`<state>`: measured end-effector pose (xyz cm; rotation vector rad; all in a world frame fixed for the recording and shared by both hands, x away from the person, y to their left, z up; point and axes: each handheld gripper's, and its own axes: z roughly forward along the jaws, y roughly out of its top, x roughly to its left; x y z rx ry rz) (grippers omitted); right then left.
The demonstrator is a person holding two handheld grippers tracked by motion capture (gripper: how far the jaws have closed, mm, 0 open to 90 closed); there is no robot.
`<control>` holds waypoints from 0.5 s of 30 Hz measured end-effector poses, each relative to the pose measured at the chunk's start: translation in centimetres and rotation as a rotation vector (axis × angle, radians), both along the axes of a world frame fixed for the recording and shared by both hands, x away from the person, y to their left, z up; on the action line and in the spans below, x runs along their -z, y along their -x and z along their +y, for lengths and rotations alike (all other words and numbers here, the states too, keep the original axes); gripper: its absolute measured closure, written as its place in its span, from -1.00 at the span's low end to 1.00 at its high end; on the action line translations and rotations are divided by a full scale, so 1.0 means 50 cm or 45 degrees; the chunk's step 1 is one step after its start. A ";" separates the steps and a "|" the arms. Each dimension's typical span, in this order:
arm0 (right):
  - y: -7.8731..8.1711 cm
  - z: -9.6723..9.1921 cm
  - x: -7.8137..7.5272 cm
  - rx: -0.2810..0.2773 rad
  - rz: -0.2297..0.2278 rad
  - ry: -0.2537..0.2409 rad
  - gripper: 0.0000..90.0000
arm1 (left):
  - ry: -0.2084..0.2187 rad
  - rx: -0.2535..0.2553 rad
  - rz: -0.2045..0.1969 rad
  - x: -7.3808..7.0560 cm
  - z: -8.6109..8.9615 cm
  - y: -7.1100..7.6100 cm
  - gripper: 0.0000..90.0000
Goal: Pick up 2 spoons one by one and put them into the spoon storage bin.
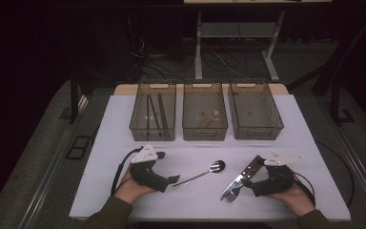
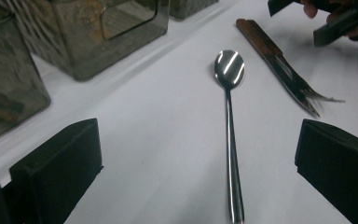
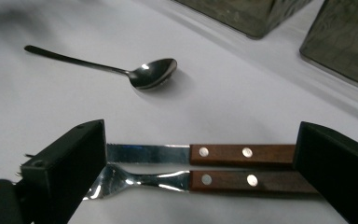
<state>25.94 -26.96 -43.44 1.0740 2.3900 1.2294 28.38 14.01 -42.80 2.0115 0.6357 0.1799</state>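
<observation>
**A dim lab test bench**

This looks like a lab or recording room set up for trials. A white table stands lit in an otherwise dark room, on grey carpet. Three matching see-through bins sit in a neat row along the table's far edge. Behind it, loose cables lie tangled on the floor by the metal legs of a desk. The person wears wired grippers in both hands, a lab rig.
</observation>
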 end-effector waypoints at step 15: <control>-0.053 0.048 -0.017 -0.036 0.075 -0.058 -0.88 | -0.028 -0.056 0.024 0.010 0.049 0.025 -1.00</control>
